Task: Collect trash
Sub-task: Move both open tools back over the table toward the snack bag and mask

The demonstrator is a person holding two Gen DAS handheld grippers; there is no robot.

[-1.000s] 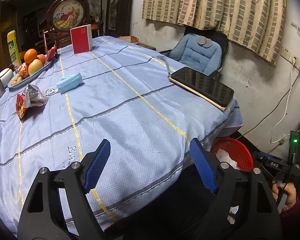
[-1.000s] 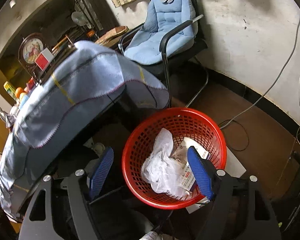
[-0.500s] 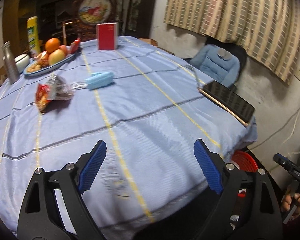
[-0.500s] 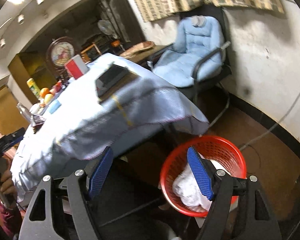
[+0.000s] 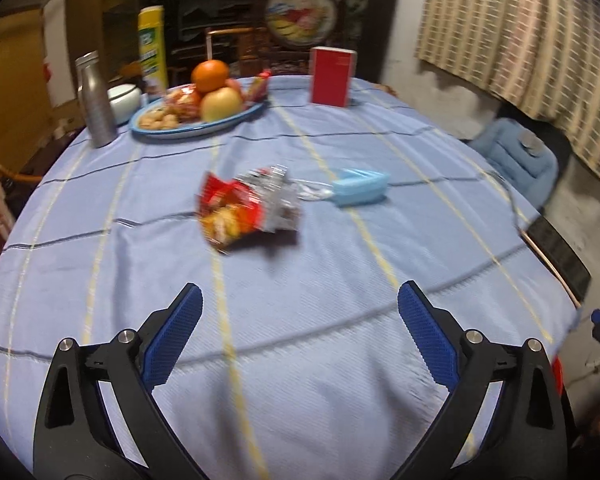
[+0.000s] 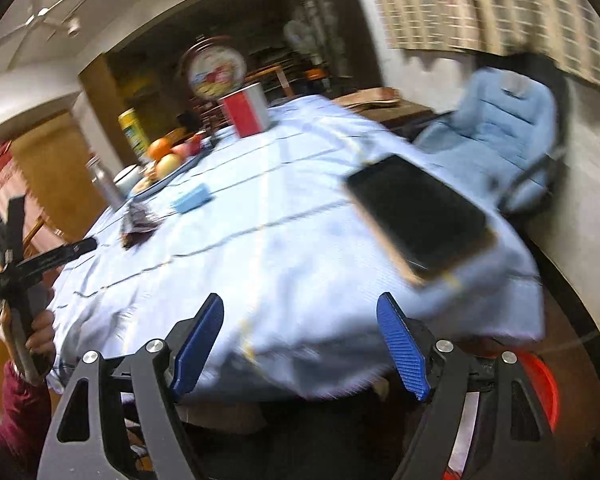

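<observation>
A crumpled red and silver snack wrapper [image 5: 248, 210] lies on the blue tablecloth [image 5: 340, 340], mid-table. A folded blue face mask [image 5: 360, 187] lies just right of it. My left gripper [image 5: 298, 336] is open and empty, above the near part of the table, with the wrapper straight ahead. My right gripper [image 6: 300, 344] is open and empty at the table's near edge. In the right wrist view the wrapper [image 6: 138, 224] and mask [image 6: 192, 199] show at the far left. The red trash basket [image 6: 540, 388] sits on the floor, low right.
A fruit plate [image 5: 196, 114], metal bottle [image 5: 96, 100], white jar [image 5: 122, 98] and red box [image 5: 332, 76] stand at the table's far side. A black tablet [image 6: 420, 216] lies at the right edge. A blue padded chair [image 6: 496, 132] stands beyond the table.
The left gripper has swung left, bringing the wrapper to the centre of its view. The right gripper has risen from over the basket to the table's edge. Both stay open.
</observation>
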